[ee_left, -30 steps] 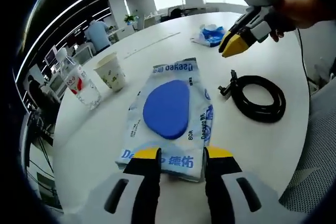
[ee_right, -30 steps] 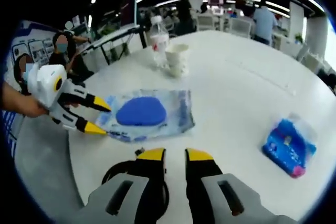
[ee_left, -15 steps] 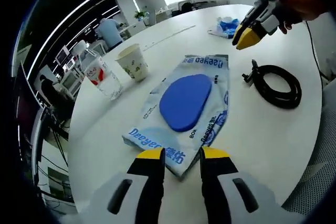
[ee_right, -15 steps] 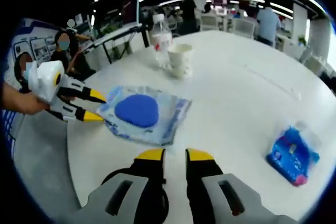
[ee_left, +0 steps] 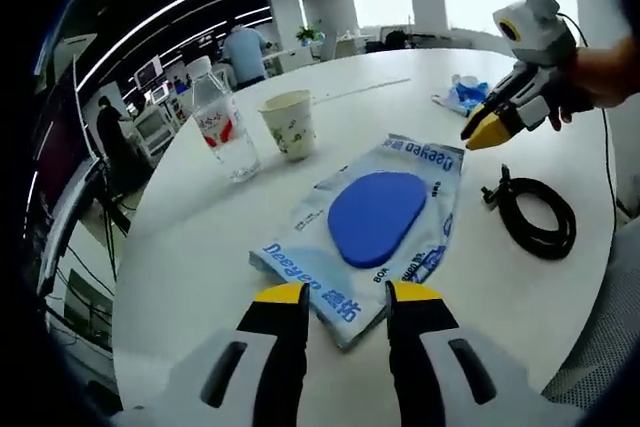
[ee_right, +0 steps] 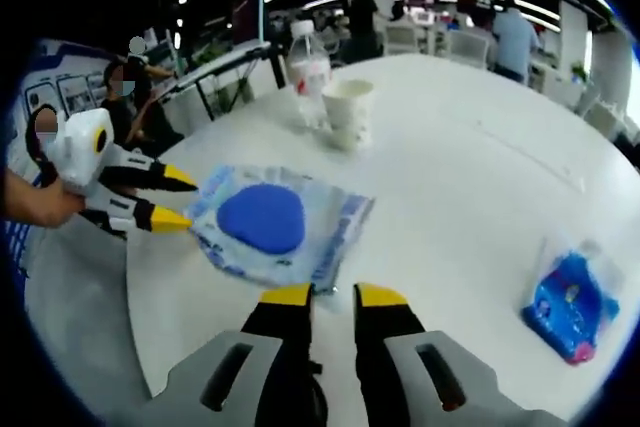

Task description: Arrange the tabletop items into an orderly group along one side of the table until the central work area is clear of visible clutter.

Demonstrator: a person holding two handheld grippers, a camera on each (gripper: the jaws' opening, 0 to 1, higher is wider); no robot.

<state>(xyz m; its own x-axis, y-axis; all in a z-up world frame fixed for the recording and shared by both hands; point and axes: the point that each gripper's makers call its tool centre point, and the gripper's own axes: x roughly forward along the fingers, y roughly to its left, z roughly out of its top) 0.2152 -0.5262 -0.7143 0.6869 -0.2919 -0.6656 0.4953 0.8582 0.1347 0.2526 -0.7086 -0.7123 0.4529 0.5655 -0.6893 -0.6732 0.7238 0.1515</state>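
Wipes pack [ee_left: 380, 227] lies flat on the round white table [ee_left: 200, 247], pale blue wrapper with a dark blue oval patch; long axis runs from the table edge by my left gripper [ee_left: 343, 299] toward the table's middle. Near corner sits between my left jaws, which stand a little apart; actual contact hard to make out. In the right gripper view the pack [ee_right: 275, 227] has the left gripper [ee_right: 180, 199] at its end. My right gripper [ee_right: 334, 295]: jaws narrow, nothing between them. Black coiled cable [ee_left: 535, 217] near the table edge just beside the pack. Paper cup [ee_left: 290, 125] and water bottle [ee_left: 220, 125] side by side toward the far edge. Small blue packet [ee_right: 572, 292] well apart, details blurred.
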